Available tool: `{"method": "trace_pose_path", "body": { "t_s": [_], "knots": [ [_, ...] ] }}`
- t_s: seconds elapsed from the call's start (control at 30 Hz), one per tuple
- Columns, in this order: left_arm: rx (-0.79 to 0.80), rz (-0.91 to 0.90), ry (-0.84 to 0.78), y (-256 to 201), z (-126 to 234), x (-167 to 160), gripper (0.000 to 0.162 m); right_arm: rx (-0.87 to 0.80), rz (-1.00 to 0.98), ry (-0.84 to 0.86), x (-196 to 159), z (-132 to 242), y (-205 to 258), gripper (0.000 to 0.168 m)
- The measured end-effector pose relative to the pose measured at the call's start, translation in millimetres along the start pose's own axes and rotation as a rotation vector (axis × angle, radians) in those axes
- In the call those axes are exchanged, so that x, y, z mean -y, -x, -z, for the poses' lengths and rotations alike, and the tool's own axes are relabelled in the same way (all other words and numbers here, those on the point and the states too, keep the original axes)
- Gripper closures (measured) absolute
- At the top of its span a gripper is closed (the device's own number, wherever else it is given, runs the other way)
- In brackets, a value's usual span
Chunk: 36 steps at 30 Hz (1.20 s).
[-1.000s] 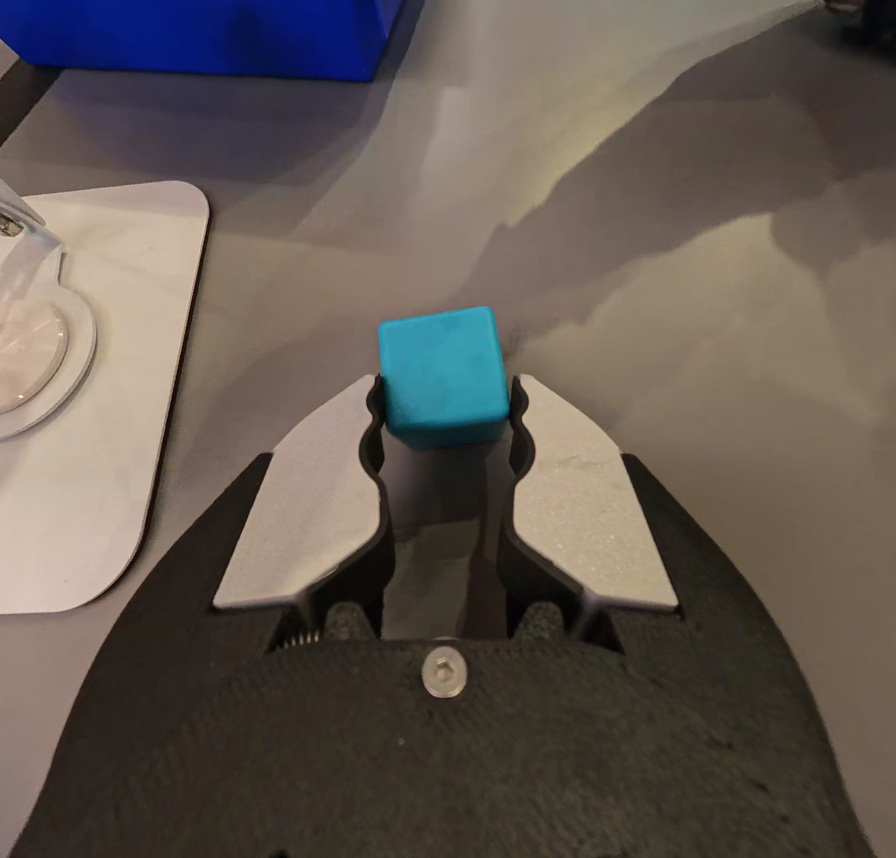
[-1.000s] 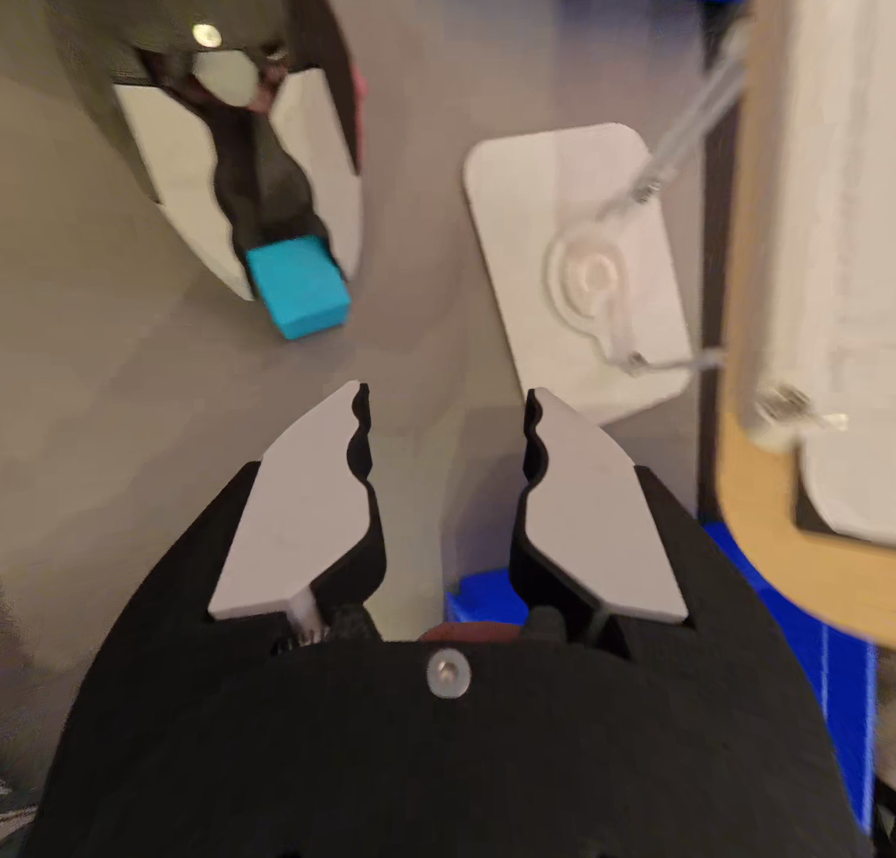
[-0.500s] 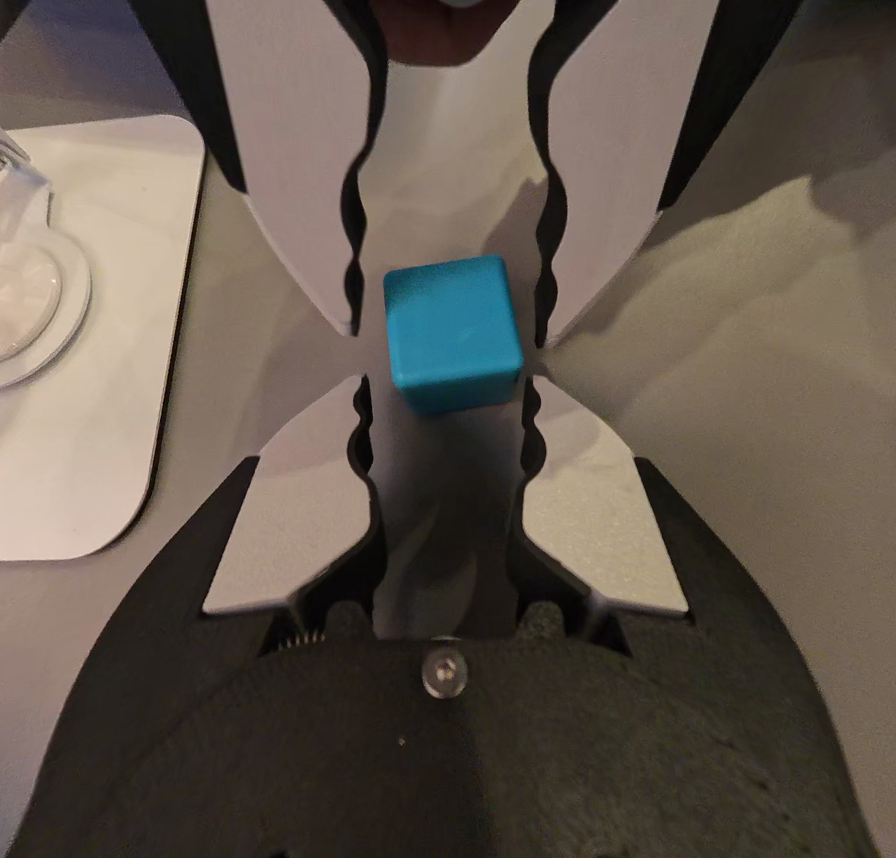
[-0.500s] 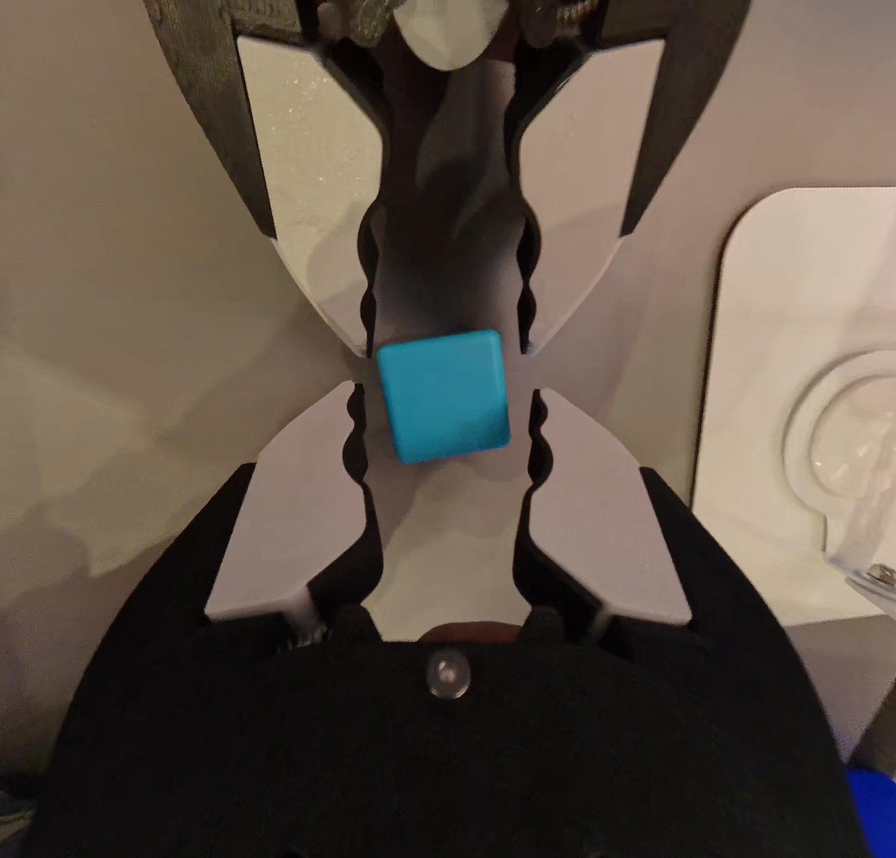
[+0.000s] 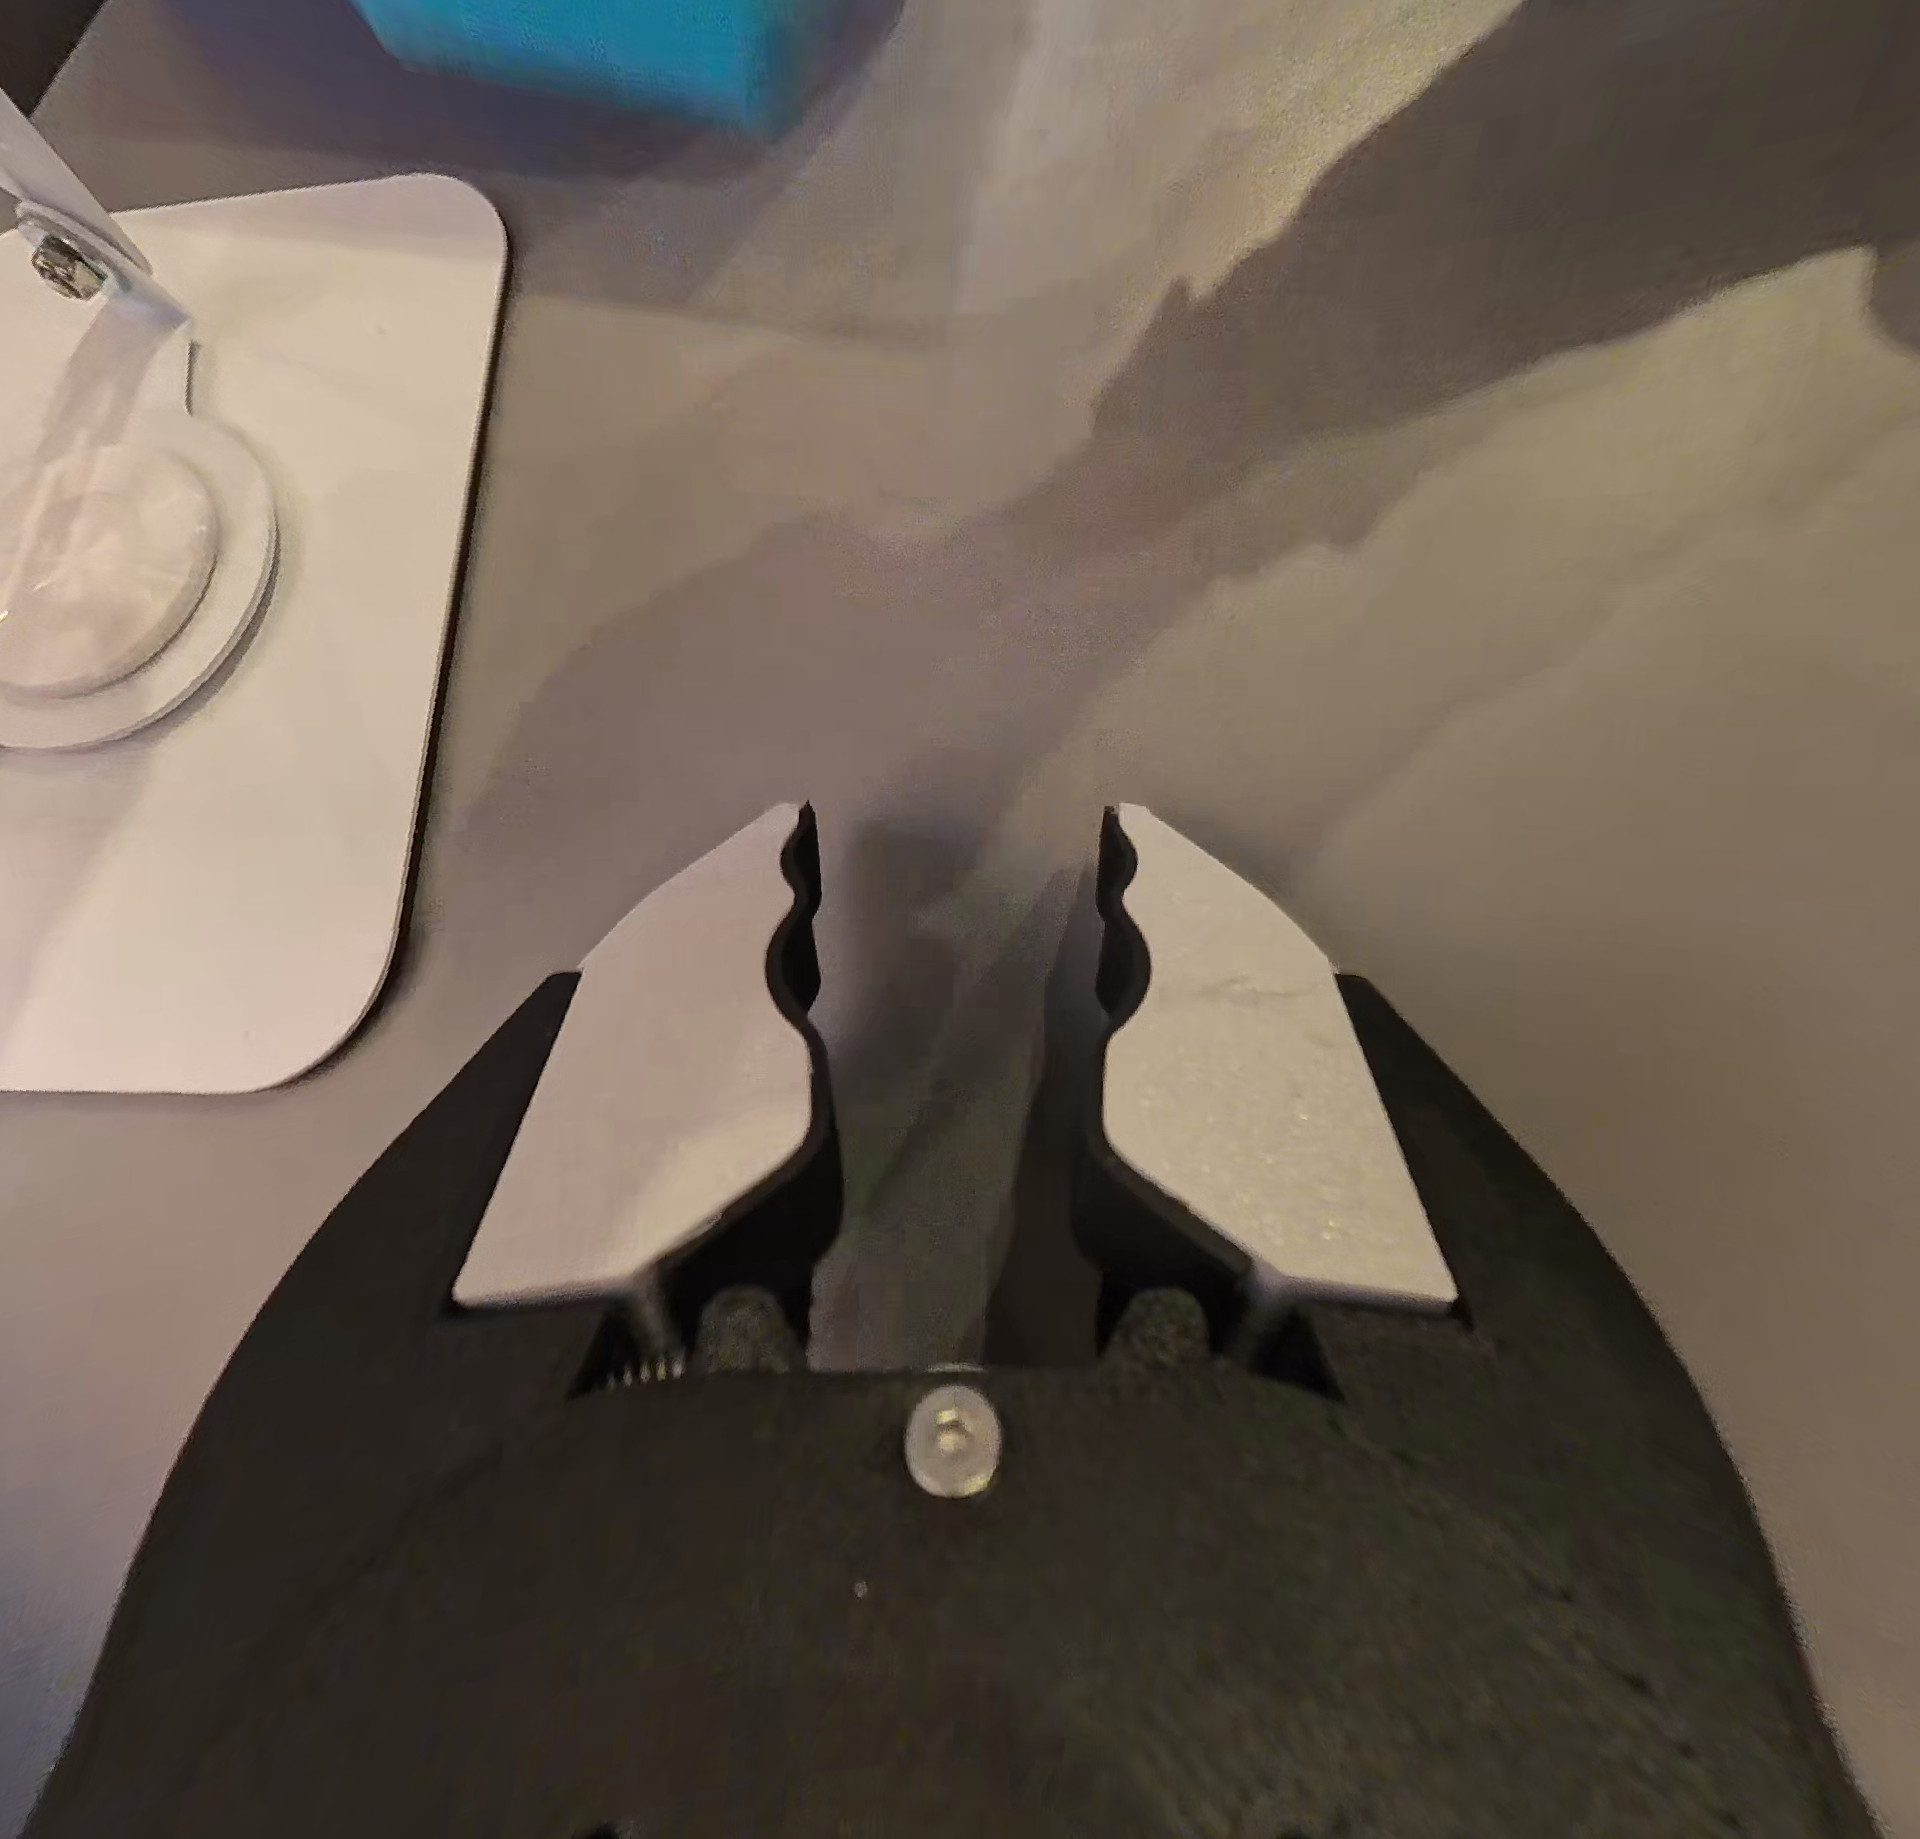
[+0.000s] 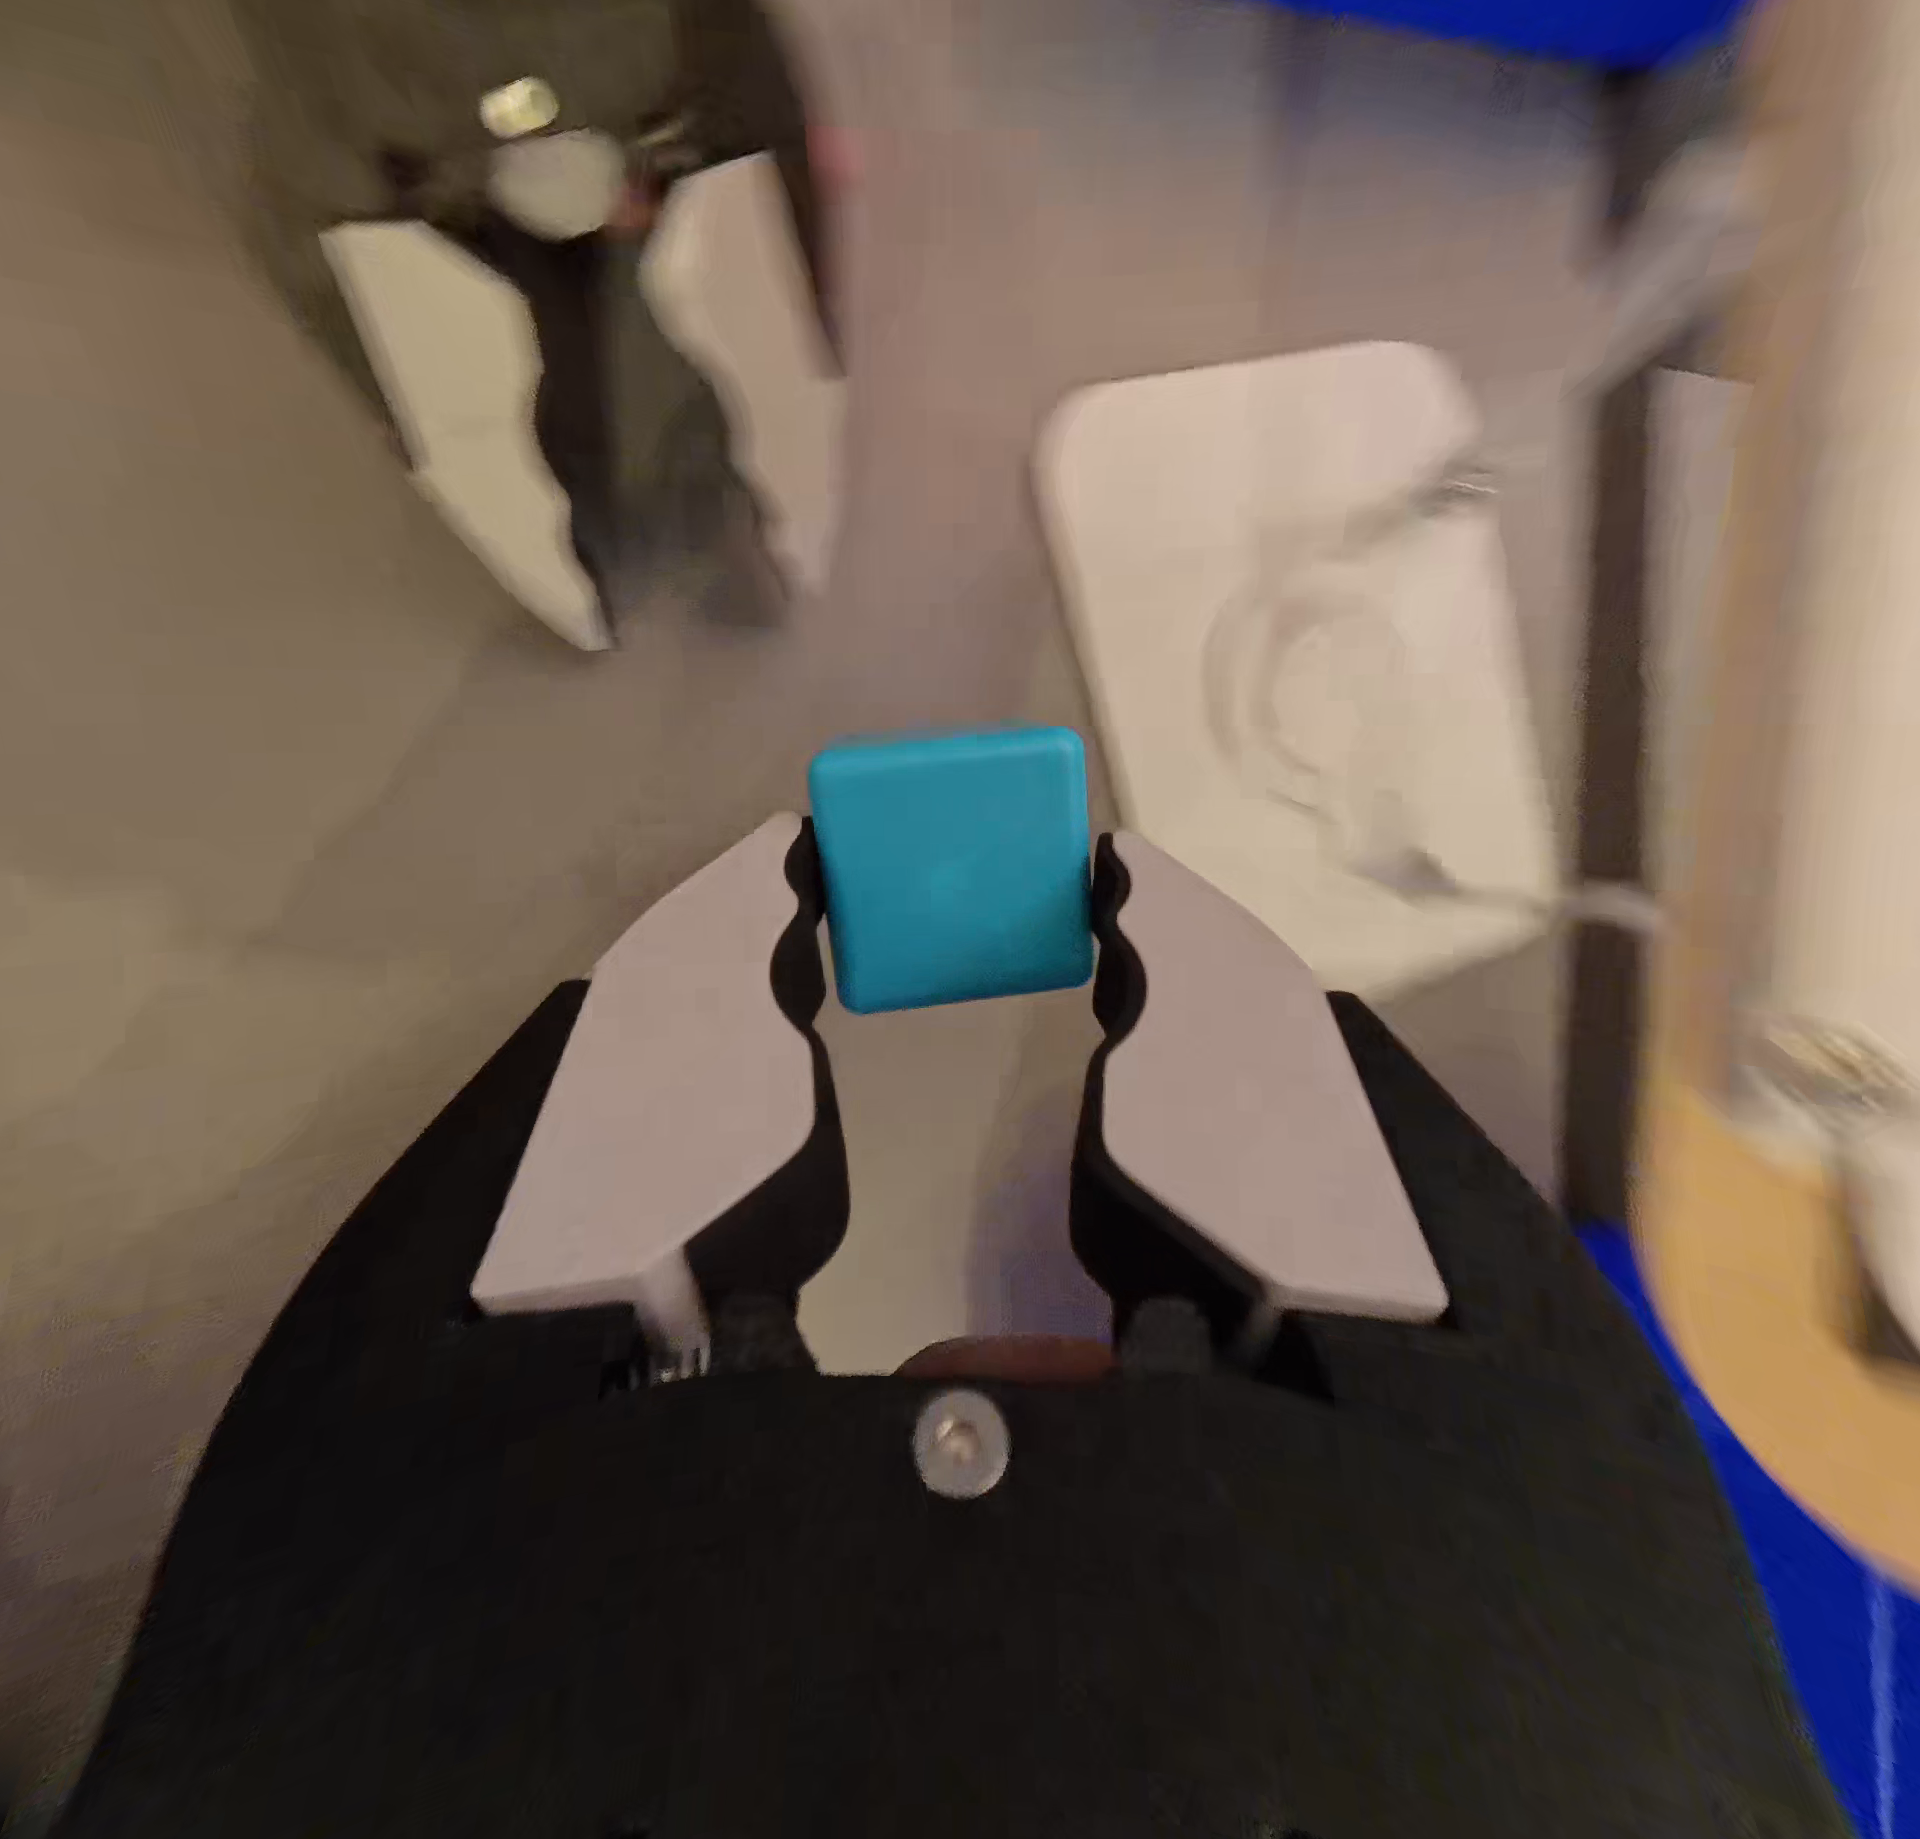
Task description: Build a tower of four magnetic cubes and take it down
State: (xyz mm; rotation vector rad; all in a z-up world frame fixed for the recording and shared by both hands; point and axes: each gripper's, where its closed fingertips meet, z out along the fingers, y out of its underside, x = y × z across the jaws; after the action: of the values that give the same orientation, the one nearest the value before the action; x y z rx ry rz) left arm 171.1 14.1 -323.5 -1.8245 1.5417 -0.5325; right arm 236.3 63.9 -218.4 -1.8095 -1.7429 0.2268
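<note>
One teal cube (image 6: 951, 870) is now sitting clamped between the tips of the right gripper (image 6: 951, 854) above the grey table (image 5: 1455, 750), having passed from the left gripper (image 5: 956, 823) (now spread and empty), indicating handover is proceeding.

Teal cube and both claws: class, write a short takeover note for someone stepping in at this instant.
Right claw: shut on the teal cube, held above the grey table.
Left claw: open, holding nothing.
Things: only this one cube is in view; the white stand base sits to the right.
Done: no tower visible.
Left: whether stacking or clearing remains cannot be told from this moment.
</note>
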Motion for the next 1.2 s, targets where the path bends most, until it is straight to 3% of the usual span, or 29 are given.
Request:
{"method": "trace_pose_path", "body": {
  "t_s": [0.13, 0.23, 0.37, 0.47, 0.73, 0.87, 0.93, 1.0, 1.07, 1.2],
  "knots": [
    [0.008, -0.001, -0.001, 1, -1, 0, 0.114, -0.349, -0.281, -0.104, -35, 80, -85, 0.118],
    [0.011, 0.004, -0.004, 3, -1, 1, 0.115, -0.491, -0.467, -0.035, -101, 117, -119, 0.118],
    [0.015, 0.003, -0.003, 3, -1, 1, 0.116, -0.494, -0.634, 0.191, -196, 116, -125, 0.118],
    [0.016, 0.004, -0.004, 4, -1, 1, 0.117, -0.401, -0.685, 0.298, -233, 99, -113, 0.118],
    [0.02, -0.004, 0.0, 4, -2, 0, 0.117, -0.323, -0.723, 0.576, -280, 56, -96, 0.118],
    [0.024, -0.011, 0.005, 4, -2, 0, 0.117, -0.288, -0.798, 0.57, -291, 45, -92, 0.118],
    [0.024, -0.013, 0.006, 4, -3, 0, 0.117, -0.297, -0.811, 0.571, -294, 47, -93, 0.117],
    [0.025, -0.014, 0.007, 4, -3, 0, 0.117, -0.336, -0.81, 0.585, -298, 51, -98, 0.101],
    [0.025, -0.013, 0.006, 4, -3, 0, 0.117, -0.349, -0.805, 0.594, -298, 58, -98, 0.096],
    [0.028, -0.005, 0.0, 6, -3, 0, 0.119, -0.425, -0.737, 0.523, -265, 86, -106, 0.108]
  ]
}}
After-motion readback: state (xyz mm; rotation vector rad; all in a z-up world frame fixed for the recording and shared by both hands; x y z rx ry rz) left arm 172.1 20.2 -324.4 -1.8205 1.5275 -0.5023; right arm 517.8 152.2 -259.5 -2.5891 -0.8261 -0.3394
